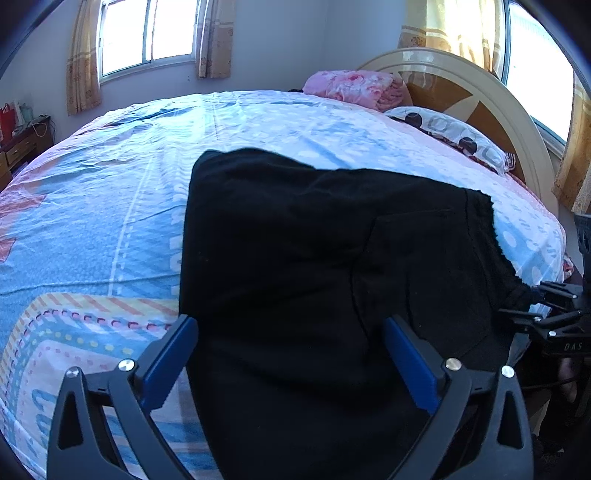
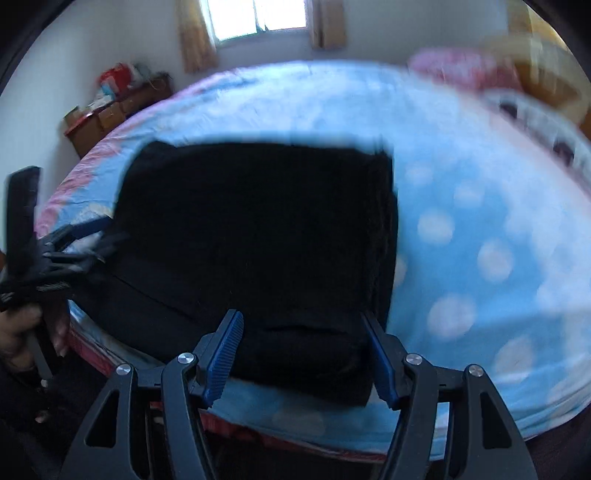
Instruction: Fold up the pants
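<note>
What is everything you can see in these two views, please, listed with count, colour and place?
pants: one, black, folded on the bed's near edge
bed sheet: one, blue and pink patterned, covering the bed
blanket: one, pink, folded by the headboard
pillow: one, white with dark dots, beside the blanket
headboard: one, cream and brown, far right
windows: two, with yellow curtains
cabinet: one, brown, cluttered, far left corner
left gripper: one, black with blue pads, open over the pants
right gripper: one, same colours, open, astride the pants' near corner
</note>
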Action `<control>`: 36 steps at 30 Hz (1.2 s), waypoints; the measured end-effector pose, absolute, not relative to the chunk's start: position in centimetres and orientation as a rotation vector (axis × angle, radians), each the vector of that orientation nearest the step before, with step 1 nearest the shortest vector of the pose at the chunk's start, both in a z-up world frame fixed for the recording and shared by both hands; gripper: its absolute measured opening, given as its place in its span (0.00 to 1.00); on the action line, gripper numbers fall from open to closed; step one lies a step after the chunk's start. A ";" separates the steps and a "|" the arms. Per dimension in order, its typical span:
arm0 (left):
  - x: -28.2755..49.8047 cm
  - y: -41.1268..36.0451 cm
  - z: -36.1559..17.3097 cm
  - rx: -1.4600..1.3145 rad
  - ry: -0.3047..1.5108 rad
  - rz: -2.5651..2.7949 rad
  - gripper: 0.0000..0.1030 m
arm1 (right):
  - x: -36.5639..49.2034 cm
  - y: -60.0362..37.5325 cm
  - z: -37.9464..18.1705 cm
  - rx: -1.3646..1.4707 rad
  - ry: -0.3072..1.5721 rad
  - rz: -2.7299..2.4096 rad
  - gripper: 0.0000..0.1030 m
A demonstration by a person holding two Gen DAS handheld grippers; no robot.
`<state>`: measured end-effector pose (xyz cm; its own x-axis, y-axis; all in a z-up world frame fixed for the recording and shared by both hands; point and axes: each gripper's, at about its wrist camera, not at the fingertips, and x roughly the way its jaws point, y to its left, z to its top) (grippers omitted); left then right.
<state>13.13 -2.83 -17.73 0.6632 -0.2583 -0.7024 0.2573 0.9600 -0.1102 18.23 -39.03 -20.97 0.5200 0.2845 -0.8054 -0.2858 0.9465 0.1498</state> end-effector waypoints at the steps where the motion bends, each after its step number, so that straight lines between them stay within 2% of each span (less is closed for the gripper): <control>1: 13.1 -2.8 -17.7 0.000 0.791 -0.289 1.00 | 18.1 -39.0 -20.9 -0.010 0.955 0.345 0.63; 5: 12.8 -2.5 -17.1 -0.016 0.784 -0.286 1.00 | 17.9 -38.5 -20.1 -0.062 0.971 0.340 0.63; 10: 12.7 -1.9 -16.3 -0.045 0.760 -0.281 1.00 | 15.9 -40.4 -18.1 0.053 0.931 0.347 0.63; 11: 12.7 -1.8 -16.4 -0.053 0.762 -0.284 1.00 | 15.5 -40.7 -18.3 0.058 0.937 0.335 0.60; 12: 12.8 -1.8 -16.5 -0.059 0.768 -0.286 1.00 | 15.3 -40.9 -18.7 0.059 0.947 0.330 0.52; 13: 12.9 -1.8 -16.6 -0.063 0.773 -0.286 1.00 | 15.2 -40.9 -19.2 0.057 0.961 0.341 0.31; 14: 13.0 -1.8 -16.8 -0.065 0.779 -0.287 1.00 | 15.1 -41.0 -19.5 0.059 0.957 0.332 0.20; 16: 13.0 -1.9 -16.9 -0.066 0.784 -0.288 1.00 | 15.1 -41.3 -19.6 0.084 0.940 0.316 0.10; 21: 12.7 -2.2 -16.5 -0.056 0.769 -0.294 1.00 | 15.1 -41.4 -19.0 0.088 0.955 0.323 0.11; 22: 12.7 -2.1 -16.4 -0.058 0.768 -0.296 1.00 | 15.0 -41.7 -18.8 0.093 0.943 0.312 0.25; 23: 12.7 -2.2 -16.4 -0.061 0.769 -0.295 1.00 | 14.9 -42.0 -18.6 0.116 0.933 0.319 0.55; 24: 12.7 -2.1 -16.5 -0.062 0.770 -0.294 1.00 | 14.7 -42.5 -18.2 0.154 0.904 0.334 0.66; 25: 12.7 -2.1 -16.5 -0.063 0.773 -0.294 1.00 | 14.6 -42.7 -18.0 0.167 0.873 0.338 0.71; 30: 12.7 -2.1 -16.7 -0.067 0.783 -0.297 1.00 | 15.4 -42.2 -17.5 0.129 0.842 0.386 0.71; 31: 12.7 -2.2 -16.7 -0.063 0.782 -0.297 1.00 | 15.8 -41.9 -17.8 0.127 0.853 0.412 0.64; 32: 12.6 -2.3 -16.7 -0.058 0.782 -0.297 1.00 | 16.1 -41.5 -18.0 0.114 0.864 0.434 0.49; 33: 12.6 -2.3 -16.8 -0.055 0.783 -0.297 1.00 | 16.4 -41.0 -18.4 0.085 0.882 0.448 0.43; 34: 12.7 -2.3 -16.8 -0.053 0.784 -0.297 1.00 | 16.3 -40.6 -18.5 0.054 0.887 0.448 0.34; 36: 12.8 -2.2 -17.1 -0.053 0.789 -0.293 1.00 | 15.6 -40.1 -18.2 -0.031 0.882 0.469 0.30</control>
<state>12.77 -2.25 -17.10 0.6662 -0.2794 -0.6914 0.2401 0.9582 -0.1558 15.60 -40.08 -18.21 0.5416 0.3819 -0.7489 -0.4070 0.8986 0.1639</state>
